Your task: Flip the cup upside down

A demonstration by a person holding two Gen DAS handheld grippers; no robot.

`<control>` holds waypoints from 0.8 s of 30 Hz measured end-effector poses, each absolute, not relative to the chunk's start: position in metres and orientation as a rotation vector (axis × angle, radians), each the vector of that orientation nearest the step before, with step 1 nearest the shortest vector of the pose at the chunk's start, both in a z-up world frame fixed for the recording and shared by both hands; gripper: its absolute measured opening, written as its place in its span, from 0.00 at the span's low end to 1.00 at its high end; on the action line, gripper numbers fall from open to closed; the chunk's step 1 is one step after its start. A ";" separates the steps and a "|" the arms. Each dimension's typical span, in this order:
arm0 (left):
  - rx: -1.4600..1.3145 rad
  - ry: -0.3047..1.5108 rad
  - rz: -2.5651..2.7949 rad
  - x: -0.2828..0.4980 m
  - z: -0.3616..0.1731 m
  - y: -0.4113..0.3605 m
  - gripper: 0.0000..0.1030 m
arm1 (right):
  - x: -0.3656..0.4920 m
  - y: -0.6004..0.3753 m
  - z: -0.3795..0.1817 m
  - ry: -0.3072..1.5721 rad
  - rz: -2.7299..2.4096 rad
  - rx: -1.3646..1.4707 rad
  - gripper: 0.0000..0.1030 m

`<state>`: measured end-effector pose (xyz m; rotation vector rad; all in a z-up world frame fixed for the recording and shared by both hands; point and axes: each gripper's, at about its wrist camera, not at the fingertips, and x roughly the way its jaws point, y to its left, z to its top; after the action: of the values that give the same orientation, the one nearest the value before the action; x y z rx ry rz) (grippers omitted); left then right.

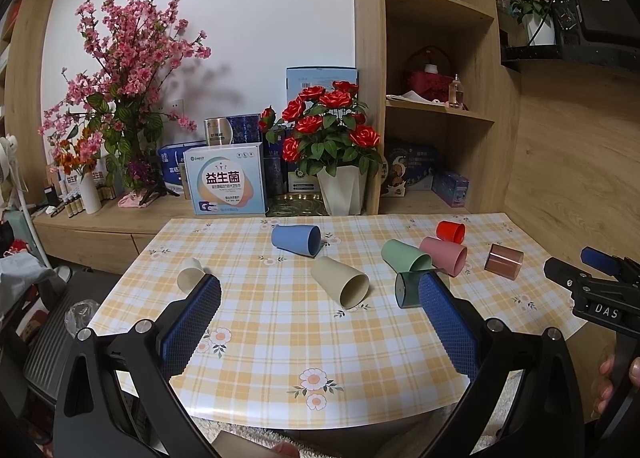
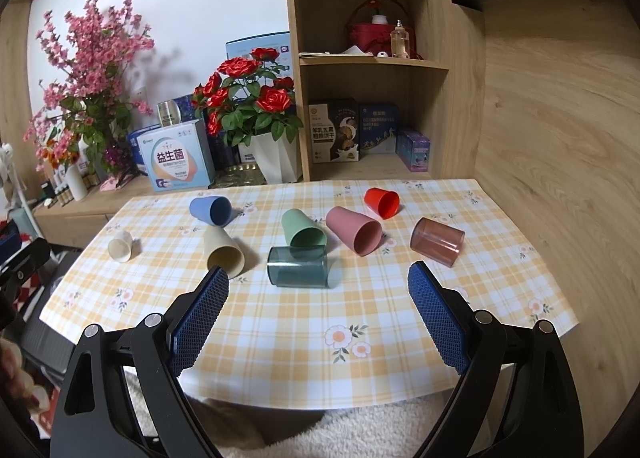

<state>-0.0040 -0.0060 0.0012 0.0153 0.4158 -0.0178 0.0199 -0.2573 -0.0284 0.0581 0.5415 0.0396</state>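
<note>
Several cups lie on their sides on the checked table (image 2: 400, 322): blue (image 2: 210, 210), beige (image 2: 224, 249), green (image 2: 302, 229), pink (image 2: 353, 230), red (image 2: 382, 201), clear brown (image 2: 437, 242), clear dark teal (image 2: 298, 266) and a small cream one (image 2: 120, 246). My left gripper (image 1: 320, 290) is open and empty above the table's near half, with the beige cup (image 1: 340, 282) ahead of it. My right gripper (image 2: 318, 278) is open and empty, the teal cup just ahead between its fingertips. It also shows at the right edge of the left wrist view (image 1: 592, 274).
A white pot of red roses (image 2: 276, 161), boxes (image 2: 176, 165) and pink blossom branches (image 2: 88, 69) stand behind the table. A wooden shelf unit (image 2: 372, 57) rises at the back right. A wooden wall (image 2: 560, 137) borders the table's right side.
</note>
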 end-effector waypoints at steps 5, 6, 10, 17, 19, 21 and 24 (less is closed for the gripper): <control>0.014 0.417 -0.017 -0.004 0.001 -0.006 0.94 | 0.020 -0.258 -0.028 0.543 0.039 0.059 0.86; 0.015 0.417 -0.017 -0.004 0.001 -0.006 0.94 | 0.020 -0.258 -0.028 0.543 0.039 0.059 0.86; 0.015 0.417 -0.018 -0.004 0.000 -0.006 0.94 | 0.020 -0.258 -0.028 0.543 0.039 0.060 0.86; 0.006 0.425 -0.020 -0.004 -0.003 -0.005 0.94 | 0.020 -0.260 -0.031 0.545 0.037 0.062 0.86; -0.002 0.427 -0.027 -0.004 -0.004 -0.003 0.94 | 0.019 -0.262 -0.033 0.545 0.033 0.064 0.86; -0.016 0.431 -0.035 -0.003 -0.004 -0.001 0.94 | 0.018 -0.264 -0.035 0.543 0.031 0.071 0.86; -0.044 0.444 -0.051 0.001 -0.006 0.006 0.94 | 0.020 -0.267 -0.037 0.540 0.023 0.083 0.86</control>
<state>0.0009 0.0060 -0.0057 -0.0441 0.4443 -0.0511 0.0196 -0.2671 -0.0365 0.0835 0.5403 0.0229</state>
